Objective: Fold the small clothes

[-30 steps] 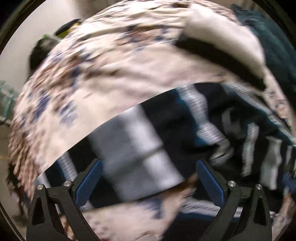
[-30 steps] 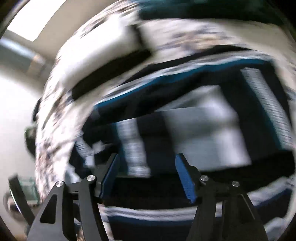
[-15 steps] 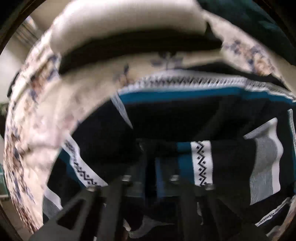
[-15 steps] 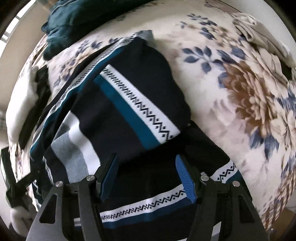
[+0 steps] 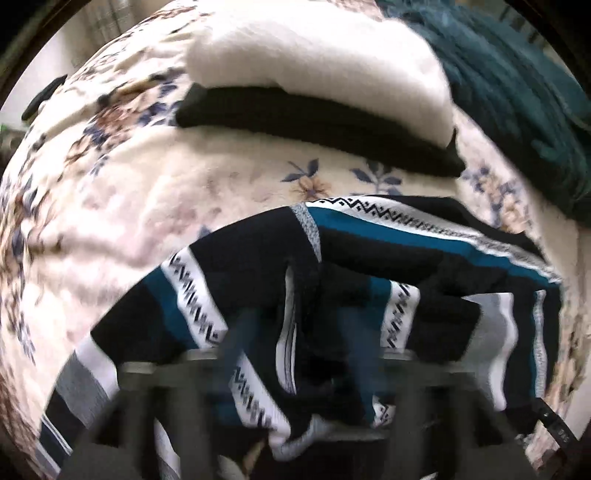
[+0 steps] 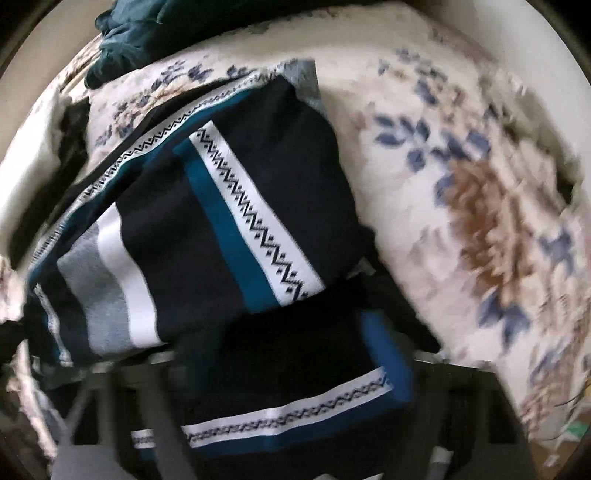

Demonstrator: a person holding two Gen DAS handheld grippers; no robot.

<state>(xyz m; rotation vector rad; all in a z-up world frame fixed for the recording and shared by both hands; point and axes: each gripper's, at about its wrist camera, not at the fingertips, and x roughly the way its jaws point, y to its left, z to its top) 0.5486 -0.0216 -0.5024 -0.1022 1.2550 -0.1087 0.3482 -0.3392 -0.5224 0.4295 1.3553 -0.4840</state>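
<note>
A navy sweater (image 5: 369, 266) with teal, white and grey bands lies crumpled on the floral bedspread (image 5: 147, 177). In the right wrist view a folded part of the sweater (image 6: 229, 236) lies across its body. My left gripper (image 5: 299, 350) is blurred low over the sweater. Its jaws are opening, with a bunched fold of fabric between them. My right gripper (image 6: 273, 369) points down at the sweater's lower band. Its jaws are opening wide, fabric beneath them, and the pads are not pressing.
A folded white garment (image 5: 314, 48) rests on a folded black one (image 5: 314, 122) beyond the sweater. A dark teal garment (image 5: 517, 92) lies at the far right; the right wrist view has this teal garment (image 6: 147, 33) at top left. The bedspread (image 6: 461, 147) stretches to the right.
The left jaws went from wide to shut and are now spreading again. The right jaws have widened. Both grippers have moved across and come lower over the sweater.
</note>
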